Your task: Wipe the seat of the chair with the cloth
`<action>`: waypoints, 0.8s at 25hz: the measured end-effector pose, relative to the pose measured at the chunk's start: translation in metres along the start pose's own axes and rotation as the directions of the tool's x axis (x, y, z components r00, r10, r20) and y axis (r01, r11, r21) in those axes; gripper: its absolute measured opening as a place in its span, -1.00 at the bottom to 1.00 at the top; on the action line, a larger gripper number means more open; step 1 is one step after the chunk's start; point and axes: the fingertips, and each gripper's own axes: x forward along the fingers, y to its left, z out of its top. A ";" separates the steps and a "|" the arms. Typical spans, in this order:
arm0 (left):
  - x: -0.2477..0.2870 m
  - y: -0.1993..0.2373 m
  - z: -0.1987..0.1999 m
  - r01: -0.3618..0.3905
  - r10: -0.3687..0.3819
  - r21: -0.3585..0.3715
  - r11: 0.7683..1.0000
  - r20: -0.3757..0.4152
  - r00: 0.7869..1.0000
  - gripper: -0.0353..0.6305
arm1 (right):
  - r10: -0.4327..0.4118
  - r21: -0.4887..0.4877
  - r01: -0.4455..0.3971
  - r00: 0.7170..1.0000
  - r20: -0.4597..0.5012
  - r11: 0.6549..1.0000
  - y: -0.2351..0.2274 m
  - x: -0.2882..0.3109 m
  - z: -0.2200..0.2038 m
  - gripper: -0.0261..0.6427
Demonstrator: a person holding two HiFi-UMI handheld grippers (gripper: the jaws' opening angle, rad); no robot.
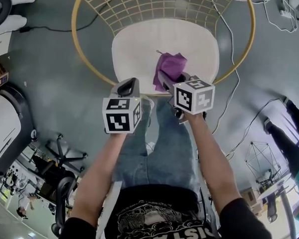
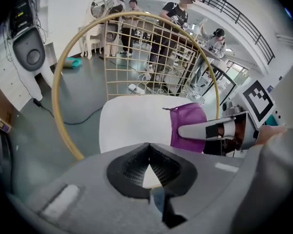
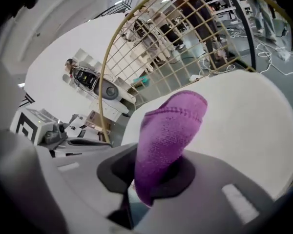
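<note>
The chair has a round white seat (image 1: 139, 49) inside a gold wire frame (image 1: 78, 51). A purple cloth (image 1: 170, 68) hangs over the seat's front right part, pinched in my right gripper (image 1: 164, 81), which is shut on it. In the right gripper view the cloth (image 3: 171, 126) rises out of the jaws over the seat (image 3: 244, 111). My left gripper (image 1: 128, 85) hovers at the seat's front edge, left of the cloth, shut with nothing in it. In the left gripper view I see the seat (image 2: 132, 121), the cloth (image 2: 188, 121) and the right gripper (image 2: 200, 130) beside it.
The wire backrest (image 1: 159, 4) curves round the far side of the seat. Cables (image 1: 229, 49) trail on the grey floor to the right. An office chair (image 1: 60, 158) stands at lower left, a person's legs (image 1: 289, 133) at right. People stand beyond the chair (image 2: 171, 28).
</note>
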 end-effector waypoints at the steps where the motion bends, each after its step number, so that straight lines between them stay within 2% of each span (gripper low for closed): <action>1: -0.004 0.008 -0.002 -0.003 0.003 -0.006 1.000 0.002 1.000 -0.89 | 0.013 -0.005 -0.013 1.000 -0.009 1.000 0.011 0.010 -0.003 -0.75; 6: -0.021 0.042 -0.012 -0.006 0.006 -0.015 1.000 0.008 1.000 -0.89 | 0.061 -0.015 -0.061 0.998 -0.024 0.998 0.059 0.052 -0.008 -0.75; 12: -0.037 0.081 -0.024 -0.005 0.005 -0.001 1.000 0.008 1.000 -0.89 | 0.101 -0.010 -0.101 0.994 0.029 0.995 0.107 0.100 0.000 -0.75; 20: -0.038 0.092 -0.033 0.043 -0.043 0.033 0.999 -0.001 0.999 -0.89 | 0.068 -0.022 -0.067 0.996 0.056 0.997 0.108 0.121 -0.010 -0.75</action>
